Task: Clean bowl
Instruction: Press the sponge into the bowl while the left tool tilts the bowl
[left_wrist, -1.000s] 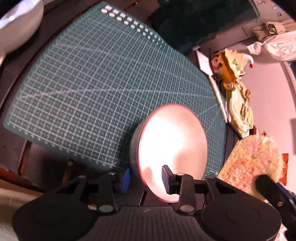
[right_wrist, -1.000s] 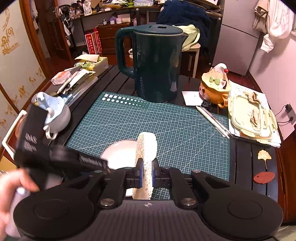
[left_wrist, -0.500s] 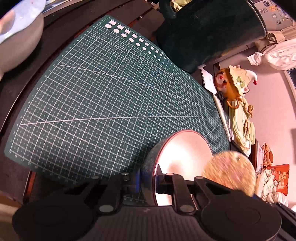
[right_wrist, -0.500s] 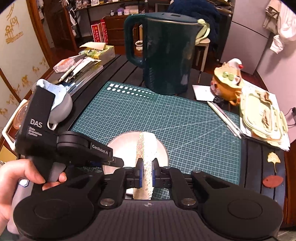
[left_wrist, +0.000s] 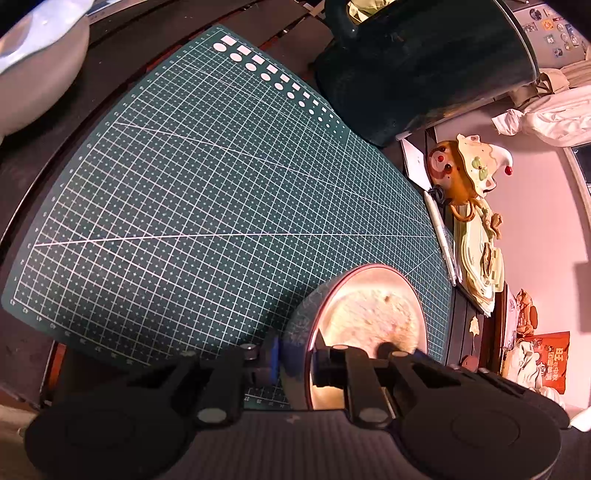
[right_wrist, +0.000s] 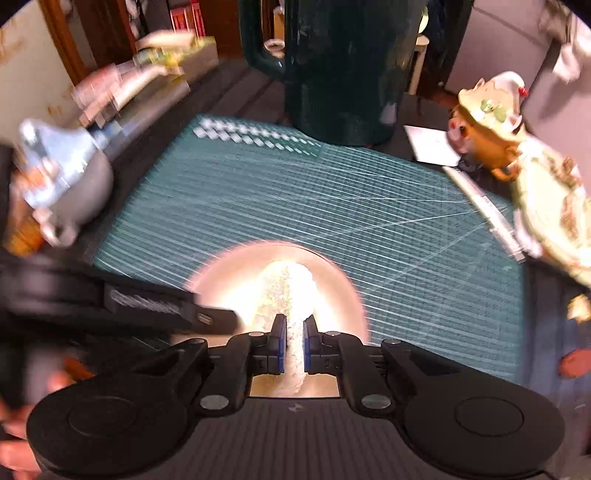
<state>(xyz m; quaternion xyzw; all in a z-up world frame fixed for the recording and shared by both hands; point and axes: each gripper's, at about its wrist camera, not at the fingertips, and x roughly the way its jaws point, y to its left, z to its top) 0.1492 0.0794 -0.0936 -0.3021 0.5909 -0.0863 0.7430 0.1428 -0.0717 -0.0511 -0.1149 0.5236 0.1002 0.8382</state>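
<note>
My left claw (left_wrist: 295, 363) pinches the bowl (left_wrist: 369, 321) by its rim at the bottom of the picture, my right claw (right_wrist: 294, 347) squeezes the sponge (right_wrist: 288, 291) inside it, and a hard rub could pull the bowl loose.

The left hand-held gripper (left_wrist: 293, 363) is matte black with round silver screws. Blue pads (right_wrist: 280, 345) line the right hand-held gripper (right_wrist: 294, 345). Bare skin shows beside it.

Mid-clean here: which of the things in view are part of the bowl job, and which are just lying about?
In the job:
bowl, clamped at its rim by the left gripper
sponge, held by the right gripper inside the bowl

Lying about:
cutting mat
dark green kettle
clown figurine
pens
blue-grey pot
</note>
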